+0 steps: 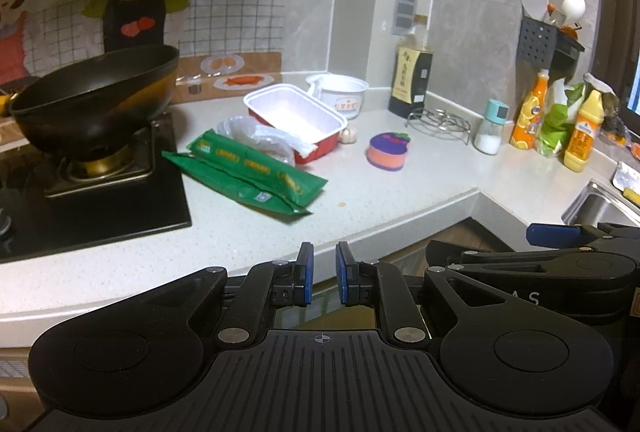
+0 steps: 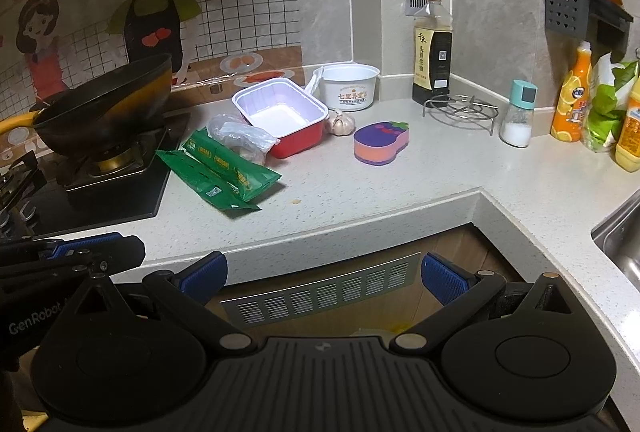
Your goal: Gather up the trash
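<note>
Green snack wrappers [image 1: 248,176] [image 2: 224,172] lie on the counter beside the stove. Behind them are a crumpled clear plastic bag [image 1: 260,138] [image 2: 240,134], an empty red tray with white lining [image 1: 296,116] [image 2: 284,112] and an empty white paper bowl [image 1: 342,94] [image 2: 350,84]. My left gripper [image 1: 323,274] is nearly shut and empty, below the counter's front edge. My right gripper [image 2: 324,278] is open and empty, also in front of the counter edge; it also shows at the right in the left wrist view [image 1: 560,236].
A black wok [image 1: 96,92] [image 2: 108,100] sits on the gas stove at left. A garlic bulb [image 2: 340,122], a purple sponge [image 2: 380,142], a wire trivet [image 2: 460,110], a soy sauce bottle [image 2: 434,48], a salt shaker [image 2: 518,114] and detergent bottles [image 2: 572,96] stand on the counter. A sink [image 2: 620,236] is at right.
</note>
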`<action>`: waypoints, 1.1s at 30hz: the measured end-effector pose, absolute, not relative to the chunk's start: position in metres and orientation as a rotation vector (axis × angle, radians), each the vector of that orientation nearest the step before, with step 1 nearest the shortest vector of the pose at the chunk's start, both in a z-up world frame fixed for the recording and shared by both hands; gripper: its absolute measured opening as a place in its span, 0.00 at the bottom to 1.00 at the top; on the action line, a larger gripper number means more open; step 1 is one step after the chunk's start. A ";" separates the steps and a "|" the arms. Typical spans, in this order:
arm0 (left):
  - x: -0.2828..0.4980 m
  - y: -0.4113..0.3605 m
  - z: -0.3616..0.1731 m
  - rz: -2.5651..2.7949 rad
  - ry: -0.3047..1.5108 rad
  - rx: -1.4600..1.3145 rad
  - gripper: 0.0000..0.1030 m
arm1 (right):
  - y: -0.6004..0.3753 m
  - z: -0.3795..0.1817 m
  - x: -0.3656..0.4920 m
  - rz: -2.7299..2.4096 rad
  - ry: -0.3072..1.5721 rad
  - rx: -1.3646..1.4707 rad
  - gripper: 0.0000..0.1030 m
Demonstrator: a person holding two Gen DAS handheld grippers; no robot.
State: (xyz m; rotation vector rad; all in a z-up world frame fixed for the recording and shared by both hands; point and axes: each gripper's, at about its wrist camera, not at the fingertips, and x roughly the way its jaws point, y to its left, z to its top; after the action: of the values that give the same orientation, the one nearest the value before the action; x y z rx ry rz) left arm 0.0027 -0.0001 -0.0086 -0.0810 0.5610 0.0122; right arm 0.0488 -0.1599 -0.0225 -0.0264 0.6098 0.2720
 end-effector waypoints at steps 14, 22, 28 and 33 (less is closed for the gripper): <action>0.008 -0.003 -0.010 0.007 0.588 -0.084 0.15 | -0.166 -0.024 0.051 0.260 0.622 -0.020 1.00; 0.011 -0.005 -0.011 0.006 0.598 -0.083 0.15 | -0.165 -0.026 0.053 0.255 0.630 -0.021 1.00; 0.013 -0.003 -0.012 0.011 0.604 -0.085 0.15 | -0.163 -0.027 0.056 0.256 0.635 -0.022 1.00; 0.015 0.000 -0.013 0.016 0.609 -0.090 0.15 | -0.160 -0.028 0.058 0.266 0.630 -0.022 1.00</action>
State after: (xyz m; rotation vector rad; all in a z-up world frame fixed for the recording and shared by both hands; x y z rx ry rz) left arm 0.0154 -0.0004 -0.0128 -0.0898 0.6093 0.0163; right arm 0.0577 -0.1605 -0.0276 -0.0219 0.6298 0.2665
